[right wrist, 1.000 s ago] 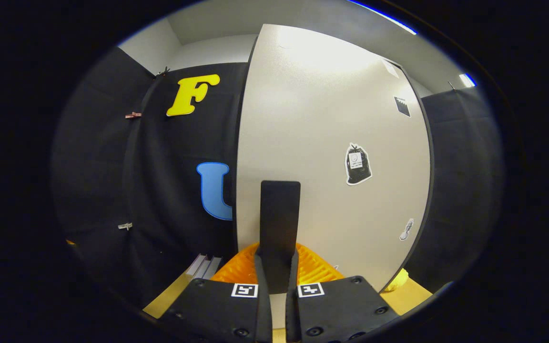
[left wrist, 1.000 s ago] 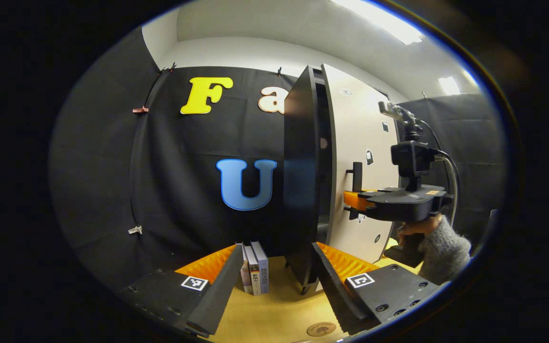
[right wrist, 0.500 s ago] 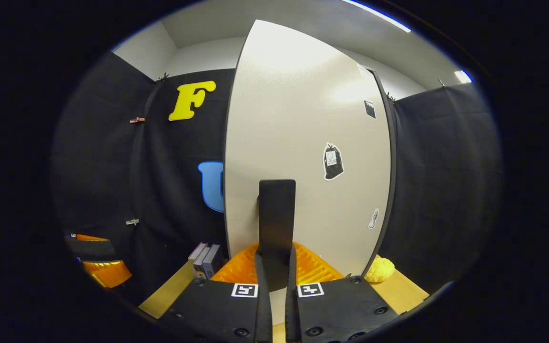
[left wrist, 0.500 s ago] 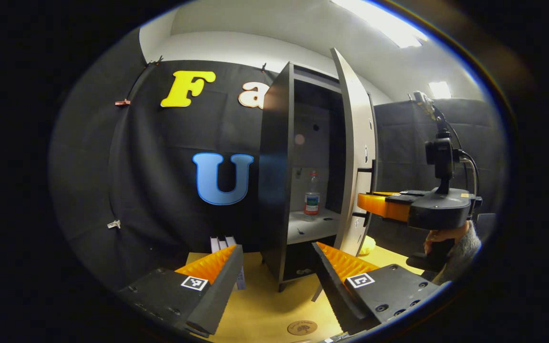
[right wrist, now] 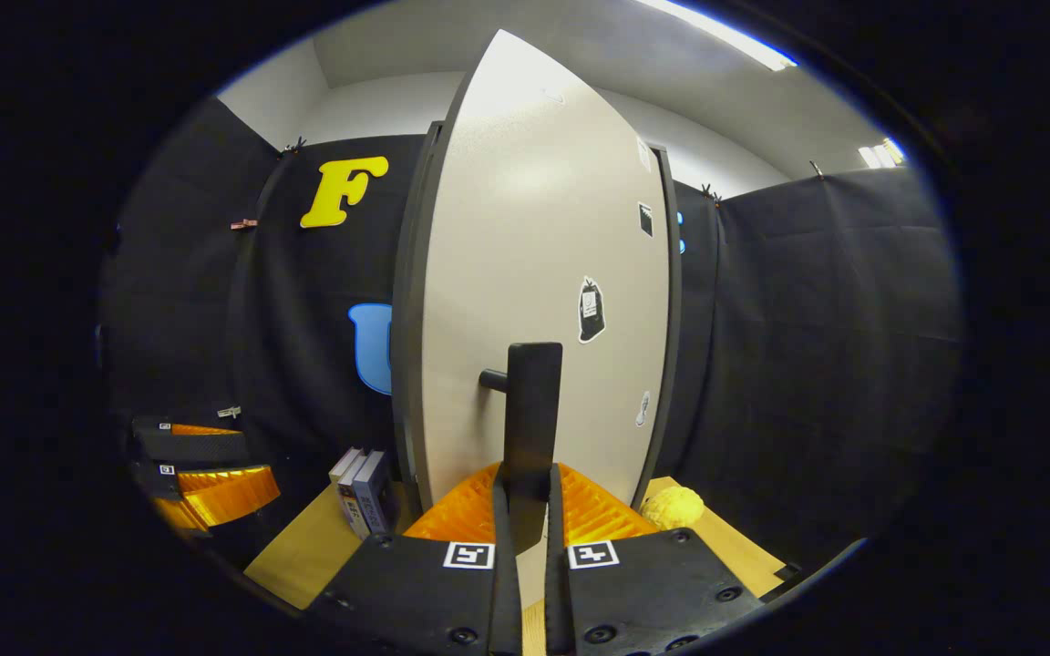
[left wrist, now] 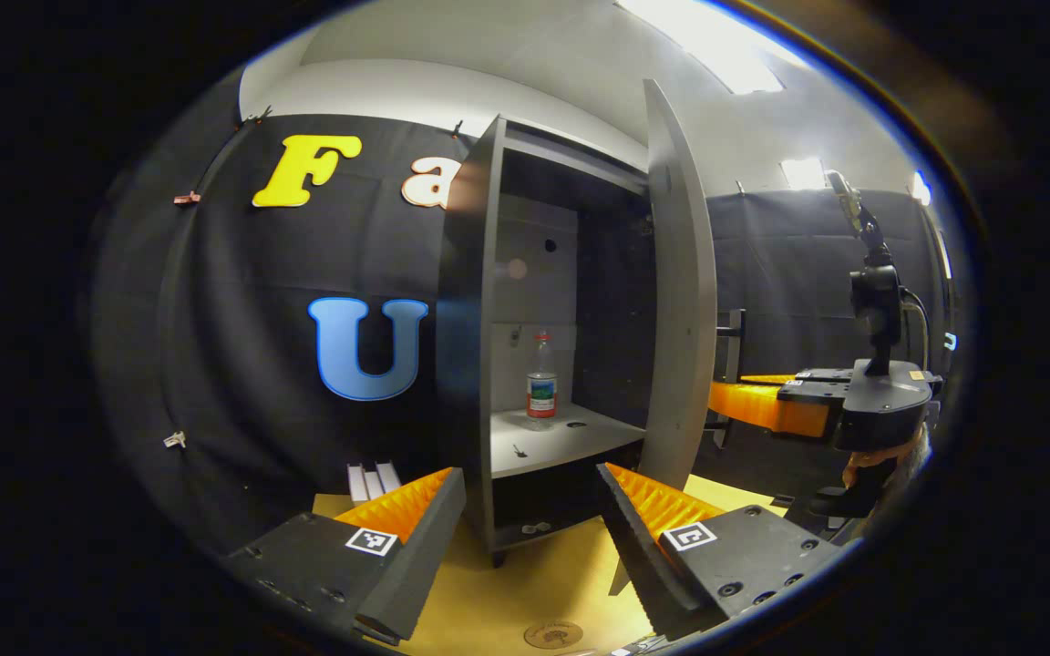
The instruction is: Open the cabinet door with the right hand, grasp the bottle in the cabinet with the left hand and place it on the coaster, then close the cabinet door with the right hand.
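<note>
- The cabinet (left wrist: 475, 364) is a tall, dark, flat-panelled box standing on the smooth yellowish wooden table (left wrist: 525, 583).
- Its door (right wrist: 534, 273) is a pale, matte, speckled slab swung wide open, with small stickers on its face.
- The door handle (right wrist: 530, 415) is a flat black upright bar; the right gripper (right wrist: 525, 510) has its ribbed fingers pinching it from both sides.
- The left gripper (left wrist: 530, 497) hovers in front of the cabinet with its jaws spread wide and nothing between them.
- The bottle (left wrist: 540, 381) is slim, clear plastic with a coloured label band, standing upright on the pale shelf (left wrist: 561, 437) inside.
- The coaster (left wrist: 552, 634) is a small round brown disc lying on the table near the left gripper.
</note>
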The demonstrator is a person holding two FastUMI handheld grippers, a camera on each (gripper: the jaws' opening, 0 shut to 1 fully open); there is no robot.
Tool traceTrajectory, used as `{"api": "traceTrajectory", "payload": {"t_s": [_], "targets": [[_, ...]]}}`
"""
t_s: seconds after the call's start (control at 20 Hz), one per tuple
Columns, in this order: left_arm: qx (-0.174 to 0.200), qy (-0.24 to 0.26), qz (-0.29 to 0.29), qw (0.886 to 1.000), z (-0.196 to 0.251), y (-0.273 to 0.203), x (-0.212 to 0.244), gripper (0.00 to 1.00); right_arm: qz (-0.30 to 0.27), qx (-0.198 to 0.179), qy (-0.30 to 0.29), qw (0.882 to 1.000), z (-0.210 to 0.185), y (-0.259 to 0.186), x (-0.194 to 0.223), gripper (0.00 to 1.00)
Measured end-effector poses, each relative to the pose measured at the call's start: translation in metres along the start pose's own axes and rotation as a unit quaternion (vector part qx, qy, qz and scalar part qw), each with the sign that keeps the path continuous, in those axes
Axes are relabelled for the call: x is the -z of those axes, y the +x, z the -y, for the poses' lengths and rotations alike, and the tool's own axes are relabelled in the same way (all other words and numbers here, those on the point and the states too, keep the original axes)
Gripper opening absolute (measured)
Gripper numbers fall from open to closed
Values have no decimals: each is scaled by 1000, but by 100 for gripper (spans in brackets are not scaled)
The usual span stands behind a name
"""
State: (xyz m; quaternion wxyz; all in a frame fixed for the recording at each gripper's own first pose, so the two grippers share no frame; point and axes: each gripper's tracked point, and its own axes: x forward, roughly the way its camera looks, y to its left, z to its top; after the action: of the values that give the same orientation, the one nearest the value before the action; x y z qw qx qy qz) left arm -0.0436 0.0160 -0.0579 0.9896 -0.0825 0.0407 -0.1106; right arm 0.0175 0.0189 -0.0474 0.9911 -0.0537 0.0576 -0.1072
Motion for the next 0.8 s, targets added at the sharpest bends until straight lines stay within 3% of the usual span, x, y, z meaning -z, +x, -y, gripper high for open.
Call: {"api": "traceTrajectory", "payload": {"t_s": [0.3,0.8], "targets": [[44,-18,6,999,47,35,-3,90,-4,8,2,1000,49,-26,1,14],[18,-13,16,1000,114,112,-12,90,-4,2,-9,1000,146,-44,4,12]]}}
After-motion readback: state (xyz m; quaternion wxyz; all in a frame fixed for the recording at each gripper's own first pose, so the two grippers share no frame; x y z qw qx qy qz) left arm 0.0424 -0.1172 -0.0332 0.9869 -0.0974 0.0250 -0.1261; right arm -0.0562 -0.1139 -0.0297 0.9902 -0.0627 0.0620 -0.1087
